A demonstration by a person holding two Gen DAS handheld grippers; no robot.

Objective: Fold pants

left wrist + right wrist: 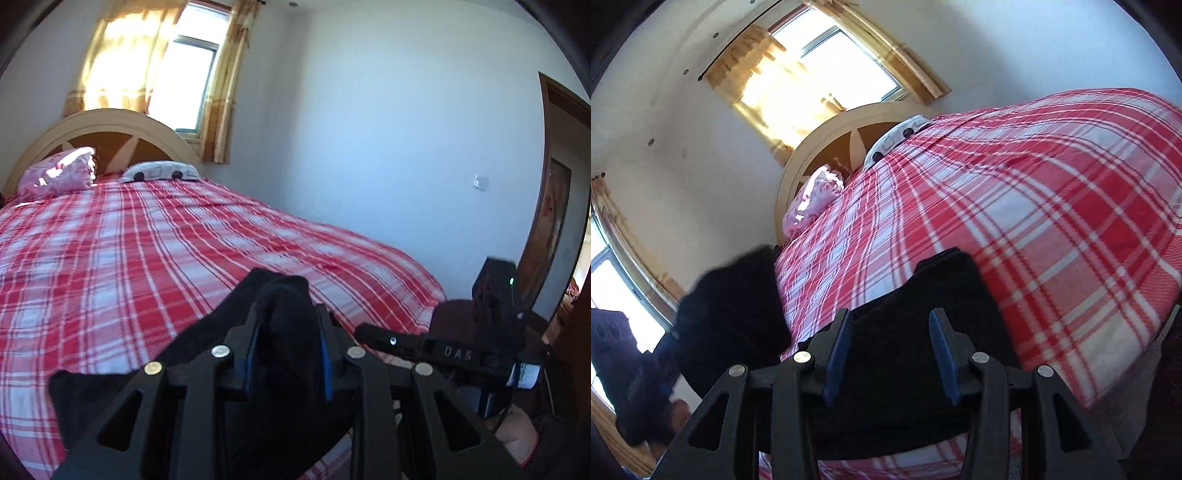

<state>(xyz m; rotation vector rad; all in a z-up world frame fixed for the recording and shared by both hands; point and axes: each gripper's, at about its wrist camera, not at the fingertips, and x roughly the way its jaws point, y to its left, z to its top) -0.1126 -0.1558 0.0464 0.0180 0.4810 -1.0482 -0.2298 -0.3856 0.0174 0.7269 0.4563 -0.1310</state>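
- Upper left of the left wrist view: sunlit window (184, 74) behind thin yellow curtains (122, 55), with a cream arched headboard (107, 125) below.
- Against the headboard: a crumpled pink pillow (61, 171), then a flat white pillow (162, 171) with dark spots.
- Across the middle: a bed (147, 240) under a woven red-and-white plaid cover, slightly wrinkled; plain pale wall to the right, and a brown wooden door (554, 229) at the right edge.
- Bottom centre of that view: left gripper (286, 332), blue-padded, clamped on a bunched fold of soft black pants (284, 295), cloth rising between and above the fingers.
- Lower right of that view: right gripper (424, 341), black plastic, seen side-on.
- In the right wrist view, tilted: same bed (1052, 203), and a second window (609, 288) at the left edge.
- Lower left there: black pants (731, 295) lifted in a dark lump.
- Bottom centre there: right gripper (890, 343) partly closed, blue pads against a broad flat stretch of the pants, spread over the near edge of the bed.
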